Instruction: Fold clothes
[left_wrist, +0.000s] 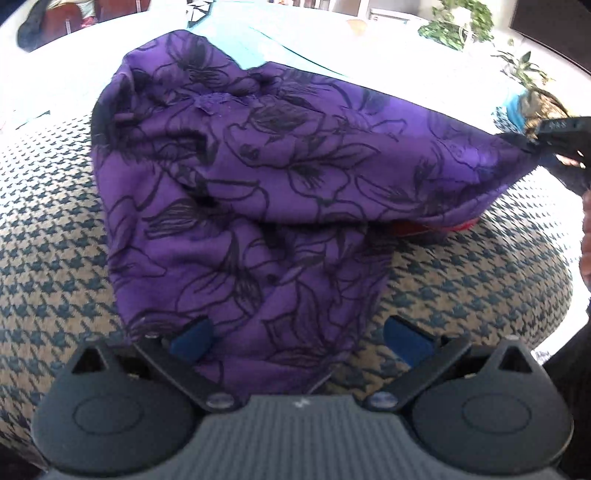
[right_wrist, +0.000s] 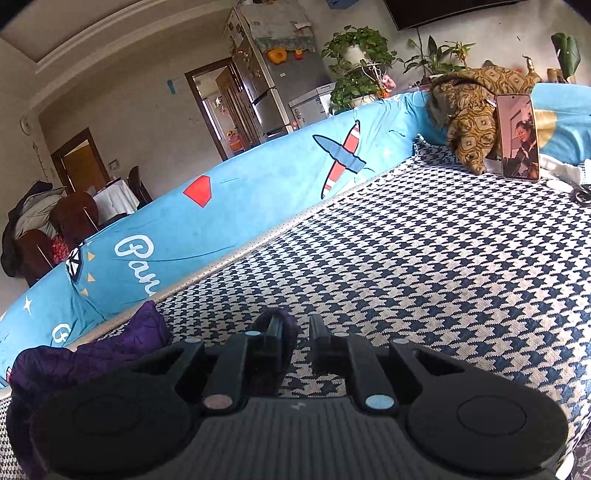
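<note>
A purple garment with a black flower print (left_wrist: 258, 177) lies bunched on the houndstooth cover (left_wrist: 461, 295). My left gripper (left_wrist: 299, 338) is open, its blue pads either side of the garment's near end, not closed on it. My right gripper (right_wrist: 295, 326) is nearly shut and pinches a fold of the purple garment (right_wrist: 275, 328). In the left wrist view the right gripper (left_wrist: 554, 138) holds the garment's far right corner lifted and stretched. More purple cloth (right_wrist: 85, 362) hangs at lower left of the right wrist view.
A blue printed backrest cover (right_wrist: 221, 221) borders the houndstooth surface (right_wrist: 424, 258). A brown patterned garment (right_wrist: 472, 122) and a propped phone (right_wrist: 517, 136) sit at the far end. A red item (left_wrist: 443, 227) peeks from under the purple garment. Potted plants (left_wrist: 461, 22) stand behind.
</note>
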